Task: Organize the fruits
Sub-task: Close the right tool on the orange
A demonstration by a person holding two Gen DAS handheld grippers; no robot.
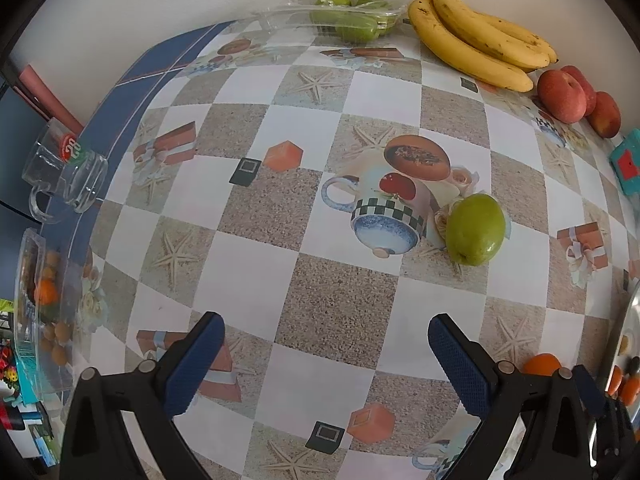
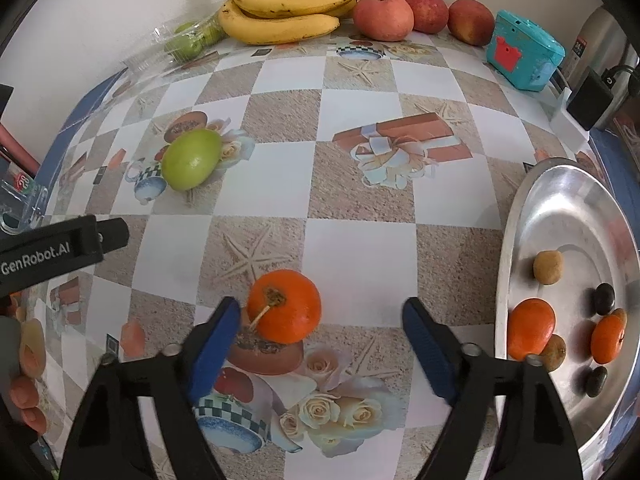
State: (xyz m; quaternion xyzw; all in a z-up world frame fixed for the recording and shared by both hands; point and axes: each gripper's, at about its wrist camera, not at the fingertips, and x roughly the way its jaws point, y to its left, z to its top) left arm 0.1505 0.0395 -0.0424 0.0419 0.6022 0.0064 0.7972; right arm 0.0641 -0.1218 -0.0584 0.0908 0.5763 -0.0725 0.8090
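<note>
An orange (image 2: 285,311) with a short stem lies on the patterned tablecloth between the jaws of my right gripper (image 2: 320,306). It sits close to the left finger (image 2: 216,340), well apart from the right one, so the gripper is open around it. The same orange (image 1: 542,364) shows in the left wrist view behind the right finger. My left gripper (image 1: 326,322) is open over bare cloth with nothing between its fingers. A green fruit (image 1: 475,229) lies ahead of it to the right. A metal plate (image 2: 560,208) at the right holds two oranges and several small brown and dark fruits.
Bananas (image 2: 288,8) and three red apples (image 2: 384,16) line the back wall beside a clear box of green fruits (image 1: 348,16). A teal box (image 2: 524,52) stands back right. A glass mug (image 1: 64,176) and a clear tray (image 1: 28,300) sit at the left edge.
</note>
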